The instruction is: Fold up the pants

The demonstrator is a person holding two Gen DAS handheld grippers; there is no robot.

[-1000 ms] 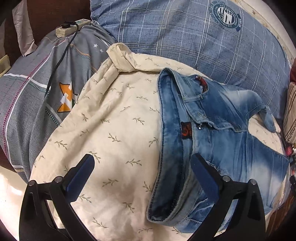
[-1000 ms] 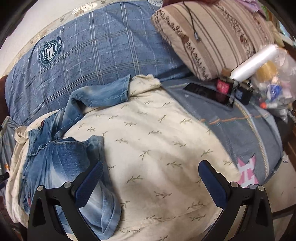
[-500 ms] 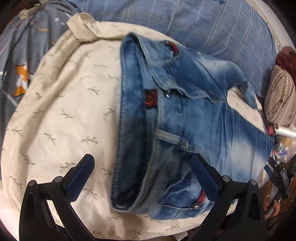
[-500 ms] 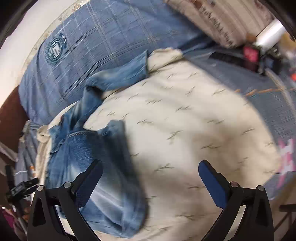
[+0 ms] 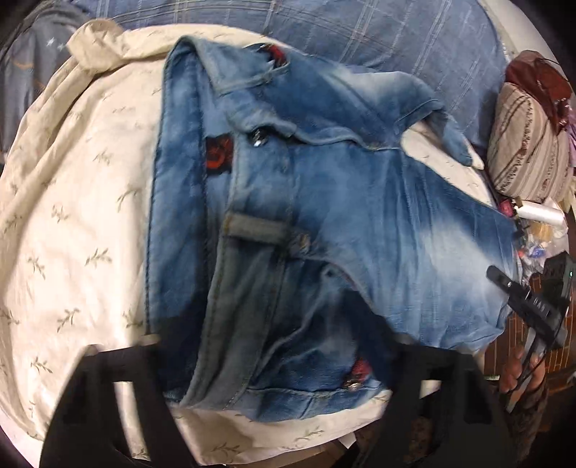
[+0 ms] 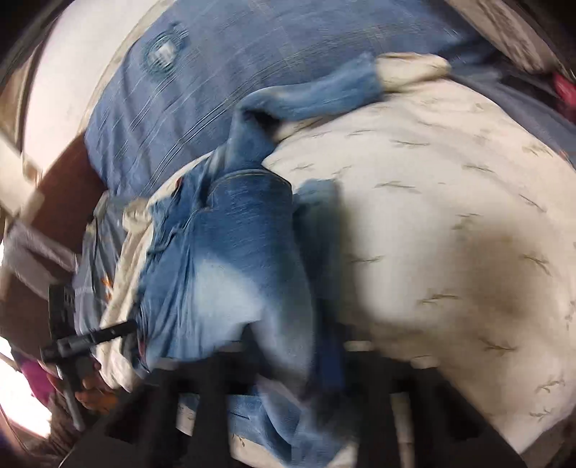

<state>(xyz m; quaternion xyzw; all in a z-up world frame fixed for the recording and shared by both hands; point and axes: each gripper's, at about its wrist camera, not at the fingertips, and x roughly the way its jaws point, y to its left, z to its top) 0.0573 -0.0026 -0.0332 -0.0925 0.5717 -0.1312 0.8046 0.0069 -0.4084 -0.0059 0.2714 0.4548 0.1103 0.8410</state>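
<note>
Broadly, a cream sheet is covering the bed, with a blue plaid pillow lying behind it. Jeans are lying crumpled on the sheet, waistband toward the left side. Only the left view is showing the button and red patch; only the right view is showing one leg trailing onto the pillow. The left hand-held gripper is hovering with its arms wide apart over the waist. The right hand-held gripper is blurred at the jeans' near edge; I cannot tell its state.
</note>
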